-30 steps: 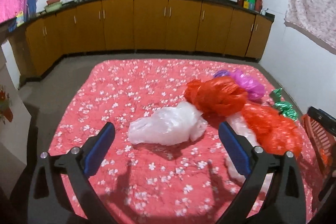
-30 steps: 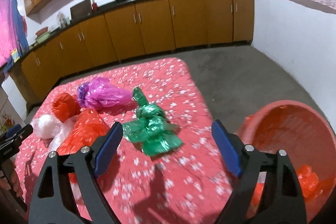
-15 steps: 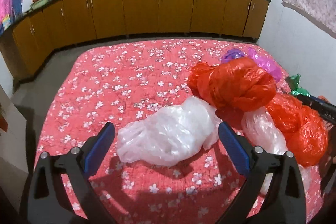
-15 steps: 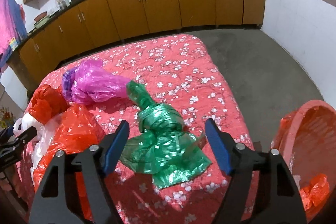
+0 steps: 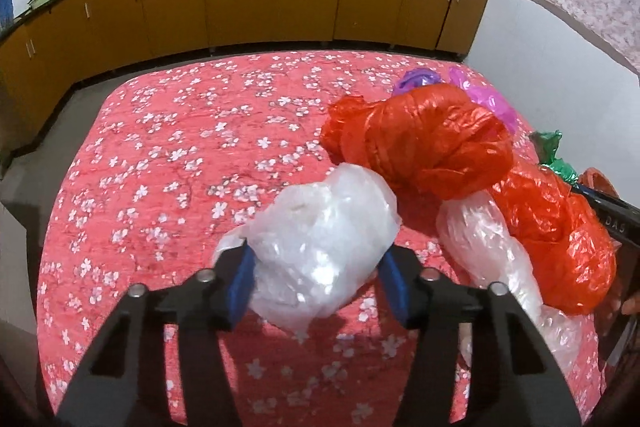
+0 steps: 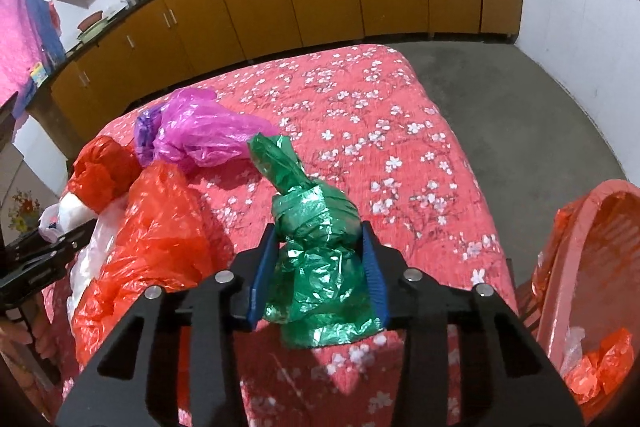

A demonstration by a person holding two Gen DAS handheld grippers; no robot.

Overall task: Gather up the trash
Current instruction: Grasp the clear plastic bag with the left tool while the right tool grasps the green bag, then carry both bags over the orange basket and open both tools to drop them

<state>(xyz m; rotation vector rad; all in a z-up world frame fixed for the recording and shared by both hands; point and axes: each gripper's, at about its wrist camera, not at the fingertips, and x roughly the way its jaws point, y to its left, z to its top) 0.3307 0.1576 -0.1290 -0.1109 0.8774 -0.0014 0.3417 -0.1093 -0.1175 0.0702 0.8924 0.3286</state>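
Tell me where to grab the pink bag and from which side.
Grip the pink bag across its twisted neck, the narrow end pointing toward the green bag. Come from above on the open cloth side; the orange bags crowd its other side. The neck looks slim enough for the jaws.

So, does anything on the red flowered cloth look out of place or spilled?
Nothing is spilled. The odd part is the crumpled plastic bags strewn over the cloth: white bag, green bag, pink bag and orange bags.
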